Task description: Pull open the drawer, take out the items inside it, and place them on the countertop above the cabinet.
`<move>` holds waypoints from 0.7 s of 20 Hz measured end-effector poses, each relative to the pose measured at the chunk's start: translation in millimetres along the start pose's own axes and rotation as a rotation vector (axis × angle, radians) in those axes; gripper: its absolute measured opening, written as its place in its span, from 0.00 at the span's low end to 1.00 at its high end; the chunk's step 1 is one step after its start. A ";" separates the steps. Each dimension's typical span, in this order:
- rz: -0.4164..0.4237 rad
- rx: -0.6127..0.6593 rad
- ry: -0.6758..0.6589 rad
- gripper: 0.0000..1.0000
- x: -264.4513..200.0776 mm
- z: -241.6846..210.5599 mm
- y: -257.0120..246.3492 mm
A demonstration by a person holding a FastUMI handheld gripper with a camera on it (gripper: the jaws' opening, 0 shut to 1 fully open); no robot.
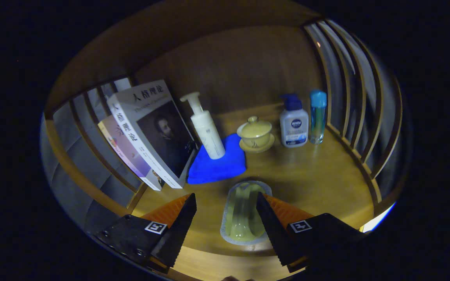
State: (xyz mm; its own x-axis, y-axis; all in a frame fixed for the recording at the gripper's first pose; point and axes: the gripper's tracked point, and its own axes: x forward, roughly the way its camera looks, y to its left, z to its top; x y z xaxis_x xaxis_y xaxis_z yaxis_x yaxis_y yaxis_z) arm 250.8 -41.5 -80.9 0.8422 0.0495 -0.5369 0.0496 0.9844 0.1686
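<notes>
Rear book (121, 146) mostly hidden.

- White book (152, 130), leaning against the slatted side rail: cover title in large Chinese characters, "人格理论"; the same characters run down its spine. The smaller line under the title is too blurred to read.
- Squat white pump bottle (294, 125) with dark blue cap: round blue logo reading "NIVEA". The fine print below is not legible.
- Tall white pump bottle (206, 128) standing on the blue cloth: faint vertical print, unreadable.
- Gripper (226, 212), fingers apart: a square black-and-white fiducial marker on each finger body, no text.
</notes>
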 end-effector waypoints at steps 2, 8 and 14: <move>-0.015 -0.075 -0.085 0.98 -19.4 5.2 5.4; -0.013 -0.148 -0.314 0.98 -84.0 -1.8 33.8; -0.049 -0.259 -0.469 0.98 -159.2 -40.4 51.8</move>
State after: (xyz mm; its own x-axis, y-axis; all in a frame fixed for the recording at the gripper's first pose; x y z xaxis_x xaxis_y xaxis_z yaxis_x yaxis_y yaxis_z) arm 97.6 8.3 -20.1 0.9946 -0.0203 -0.1021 0.0112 0.9960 -0.0885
